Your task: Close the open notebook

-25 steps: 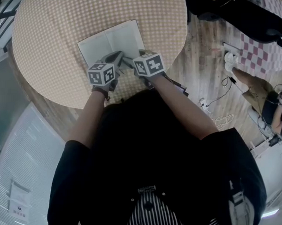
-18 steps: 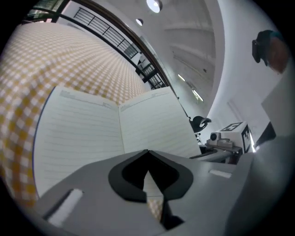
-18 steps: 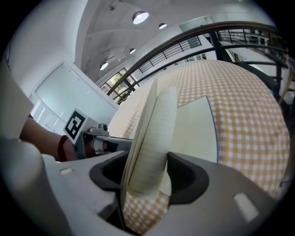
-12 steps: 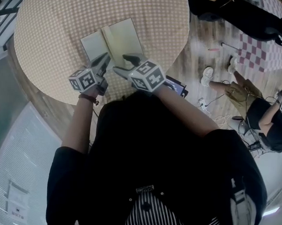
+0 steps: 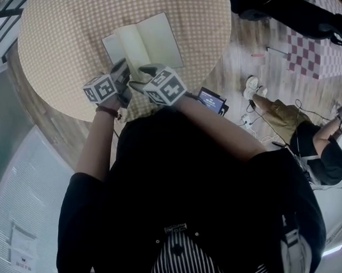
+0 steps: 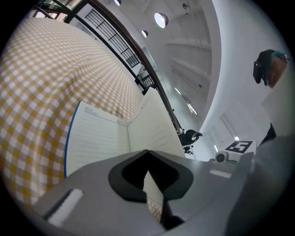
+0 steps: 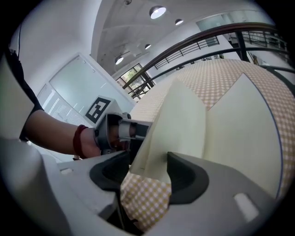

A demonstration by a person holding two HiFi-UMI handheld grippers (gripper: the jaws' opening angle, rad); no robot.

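Note:
The notebook (image 5: 156, 38) lies open on the round checked table (image 5: 55, 42). One cream page (image 5: 134, 47) stands up from its spine, between the two grippers. My left gripper (image 5: 122, 66) is at that page's near edge. In the left gripper view the jaw tips of my left gripper (image 6: 147, 154) meet on the raised page (image 6: 154, 124). The flat left page (image 6: 97, 138) has a blue cover edge. My right gripper (image 5: 139, 70) is open. In its own view my right gripper (image 7: 147, 159) has the raised page's (image 7: 177, 120) lower corner and a fold of checked cloth (image 7: 145, 196) between its jaws.
The table's near edge curves just behind both grippers. A dark device with a lit screen (image 5: 212, 100) lies on the wood floor to the right. A person (image 5: 305, 134) sits on the floor further right. A black bag (image 5: 290, 11) and a checked mat (image 5: 319, 49) lie at the back right.
My left gripper swung out to the left, then came back in to the notebook's near edge. The right gripper shifted left. A page now stands up between them.

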